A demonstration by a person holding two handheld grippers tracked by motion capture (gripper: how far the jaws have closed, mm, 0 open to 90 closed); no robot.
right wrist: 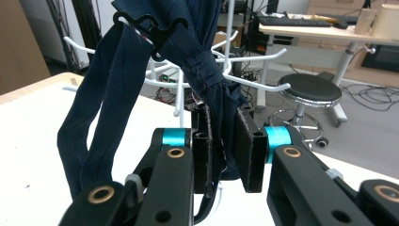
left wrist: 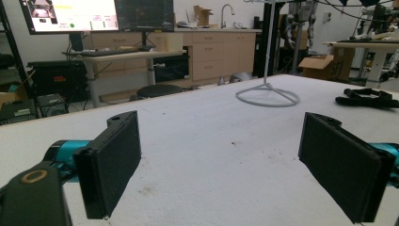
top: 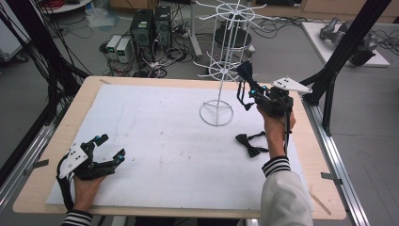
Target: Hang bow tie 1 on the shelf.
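Navy fabric bow tie [right wrist: 207, 70] hangs clamped in our right gripper [top: 248, 92], lifted just beside the white wire rack [top: 226, 70], whose thin hooks lie ahead. Its strap droops downward. Our left gripper [top: 109, 149] rests wide apart, far off. 1 black bow tie [top: 248, 143] lies on the table [top: 155, 132].

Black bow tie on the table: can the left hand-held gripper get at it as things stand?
Probably yes. The left hand-held gripper is open, and bare white mat lies between it and the black bow tie, though it is a long reach across.
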